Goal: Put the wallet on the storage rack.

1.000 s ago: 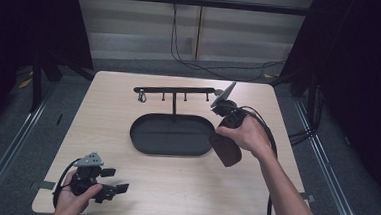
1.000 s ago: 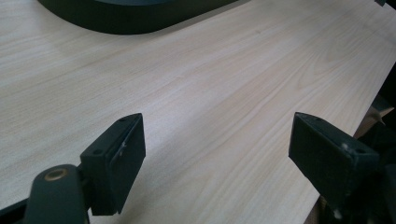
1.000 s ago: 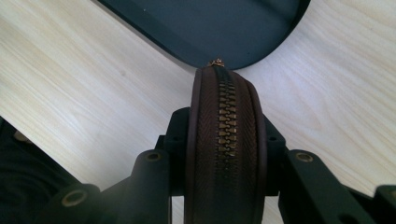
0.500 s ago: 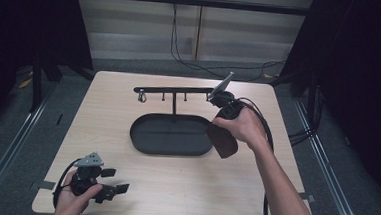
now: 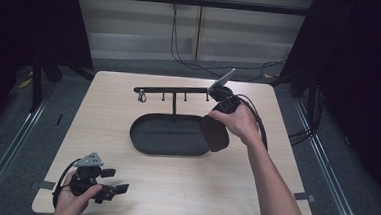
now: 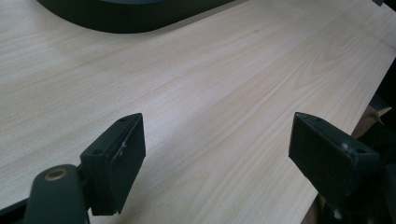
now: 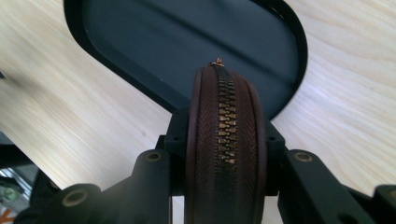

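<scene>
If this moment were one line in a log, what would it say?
right gripper: shut on brown zipped pouch, above black oval tray | left gripper: open, over wooden table

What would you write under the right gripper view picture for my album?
Right gripper clamps a brown zipped pouch above a dark oval tray on the wooden table.

Lab or recording booth, not home. Pale wood desk (image 5: 183, 187) stands alone on grey floor (image 5: 11, 141). Black curtains (image 5: 366, 73) hang either side of desk. Metal floor rails (image 5: 325, 166) flank desk. Cables (image 5: 182, 52) trail behind desk along plain panelled wall (image 5: 133, 29).
</scene>
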`<state>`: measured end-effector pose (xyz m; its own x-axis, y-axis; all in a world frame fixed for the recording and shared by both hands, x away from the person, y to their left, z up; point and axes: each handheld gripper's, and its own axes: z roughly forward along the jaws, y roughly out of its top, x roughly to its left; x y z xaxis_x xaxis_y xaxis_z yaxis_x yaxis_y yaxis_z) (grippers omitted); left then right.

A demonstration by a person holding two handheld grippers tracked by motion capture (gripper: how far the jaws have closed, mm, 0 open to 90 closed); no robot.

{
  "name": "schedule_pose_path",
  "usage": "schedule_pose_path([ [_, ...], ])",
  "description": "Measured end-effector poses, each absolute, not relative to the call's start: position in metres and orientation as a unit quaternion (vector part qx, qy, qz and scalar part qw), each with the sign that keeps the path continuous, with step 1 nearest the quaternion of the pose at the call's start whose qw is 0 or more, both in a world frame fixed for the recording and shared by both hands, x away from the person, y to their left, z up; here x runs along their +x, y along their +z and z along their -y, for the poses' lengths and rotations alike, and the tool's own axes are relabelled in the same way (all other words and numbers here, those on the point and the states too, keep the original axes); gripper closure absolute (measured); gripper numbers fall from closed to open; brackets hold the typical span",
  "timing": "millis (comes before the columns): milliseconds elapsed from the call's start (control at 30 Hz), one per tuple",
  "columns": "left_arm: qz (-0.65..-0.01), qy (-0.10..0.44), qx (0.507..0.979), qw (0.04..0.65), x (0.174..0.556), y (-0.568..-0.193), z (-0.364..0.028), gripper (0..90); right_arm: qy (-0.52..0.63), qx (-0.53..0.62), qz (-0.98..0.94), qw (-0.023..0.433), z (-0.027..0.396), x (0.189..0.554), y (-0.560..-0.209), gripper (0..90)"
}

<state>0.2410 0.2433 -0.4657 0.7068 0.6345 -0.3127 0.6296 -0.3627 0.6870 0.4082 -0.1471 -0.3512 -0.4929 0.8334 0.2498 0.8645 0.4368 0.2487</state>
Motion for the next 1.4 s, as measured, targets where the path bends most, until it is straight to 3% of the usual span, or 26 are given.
schedule_pose_path([
  [500, -0.384, 0.005, 0.825, 0.416, 0.241, -0.465, -0.244, 18.8, -0.250, -0.534, 0.806, 0.054, 0.153, 0.417, -0.361, 65.9],
  [1400, -0.384, 0.004, 0.826, 0.414, 0.241, -0.466, -0.244, 18.8, -0.358, -0.596, 0.715, 0.070, 0.168, 0.434, -0.420, 65.9],
])
